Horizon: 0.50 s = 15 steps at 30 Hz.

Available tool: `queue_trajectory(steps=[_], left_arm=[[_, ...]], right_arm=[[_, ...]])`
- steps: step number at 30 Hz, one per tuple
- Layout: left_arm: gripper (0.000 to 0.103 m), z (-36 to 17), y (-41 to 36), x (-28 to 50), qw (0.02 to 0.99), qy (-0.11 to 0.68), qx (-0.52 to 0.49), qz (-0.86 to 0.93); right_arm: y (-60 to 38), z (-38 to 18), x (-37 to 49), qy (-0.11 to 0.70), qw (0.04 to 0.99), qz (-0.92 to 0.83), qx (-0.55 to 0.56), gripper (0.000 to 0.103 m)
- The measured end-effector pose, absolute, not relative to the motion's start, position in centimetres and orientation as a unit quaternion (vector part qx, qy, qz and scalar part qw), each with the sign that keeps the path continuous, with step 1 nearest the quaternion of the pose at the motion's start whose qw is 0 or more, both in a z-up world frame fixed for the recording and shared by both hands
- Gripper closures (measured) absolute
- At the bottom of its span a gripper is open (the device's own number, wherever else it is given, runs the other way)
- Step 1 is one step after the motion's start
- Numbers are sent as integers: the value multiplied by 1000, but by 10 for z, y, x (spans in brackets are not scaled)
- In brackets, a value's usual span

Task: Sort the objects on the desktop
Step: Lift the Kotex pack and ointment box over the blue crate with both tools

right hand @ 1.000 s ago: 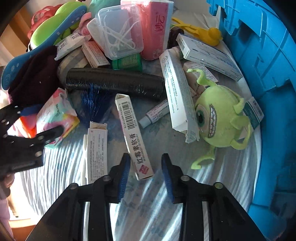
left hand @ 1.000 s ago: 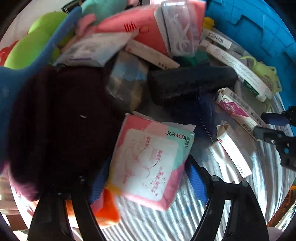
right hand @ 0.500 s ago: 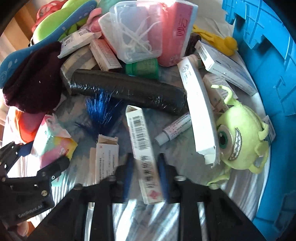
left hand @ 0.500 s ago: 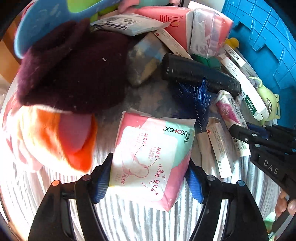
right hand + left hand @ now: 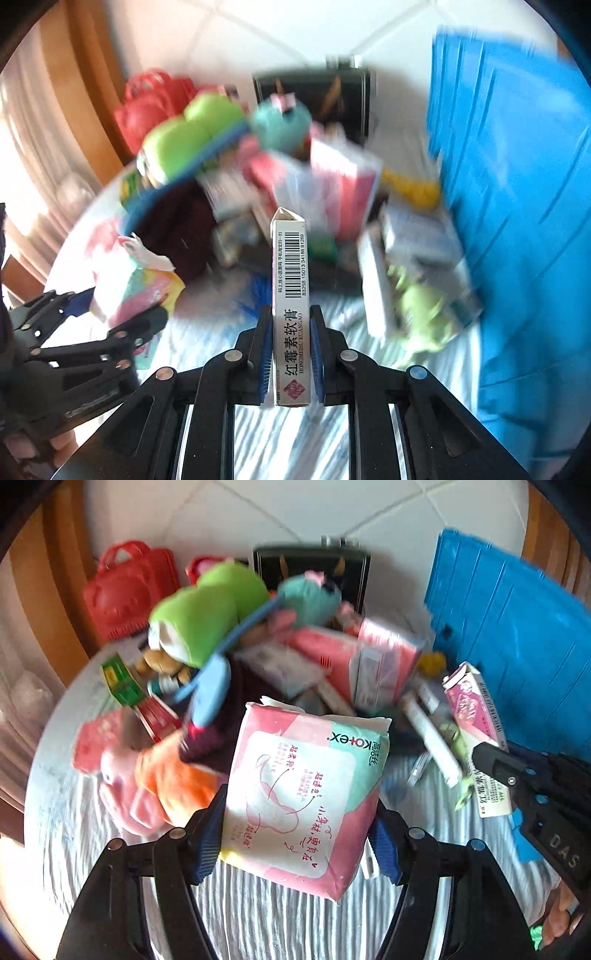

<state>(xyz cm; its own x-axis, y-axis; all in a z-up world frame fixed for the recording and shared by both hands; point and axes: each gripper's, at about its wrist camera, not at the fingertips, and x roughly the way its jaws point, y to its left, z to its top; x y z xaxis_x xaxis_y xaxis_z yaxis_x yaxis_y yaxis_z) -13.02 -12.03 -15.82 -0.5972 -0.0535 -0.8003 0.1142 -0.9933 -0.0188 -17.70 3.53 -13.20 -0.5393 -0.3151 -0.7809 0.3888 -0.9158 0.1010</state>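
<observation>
**Both grippers lifted with a catch**

Left gripper clamps the pad pack; right gripper clamps the ointment box. Both are now raised off the striped cloth, above the toy pile beside the blue bin.

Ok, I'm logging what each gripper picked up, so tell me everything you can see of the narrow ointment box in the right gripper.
The ointment box is a long, slim carton, looks like white cardboard, with a barcode on its upper part, black Chinese lettering over "HONGMEISU RUANGAO" lower down, and a red seal mark near the bottom. Its far end flap stands open. The right gripper is shut on its lower half, blue pads against both sides. It points away from the camera, lifted above the striped cloth; nothing else touches it.
</observation>
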Motion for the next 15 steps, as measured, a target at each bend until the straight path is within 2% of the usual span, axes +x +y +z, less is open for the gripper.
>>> queue_trajectory(steps=[8, 15], left_arm=[[36, -75, -78, -106, 30, 23, 334, -942], [36, -29, -15, -99, -6, -1, 257, -966]], right_arm=[[78, -21, -112, 43, 179, -942, 281, 85], [143, 39, -68, 24, 137, -973, 186, 85]])
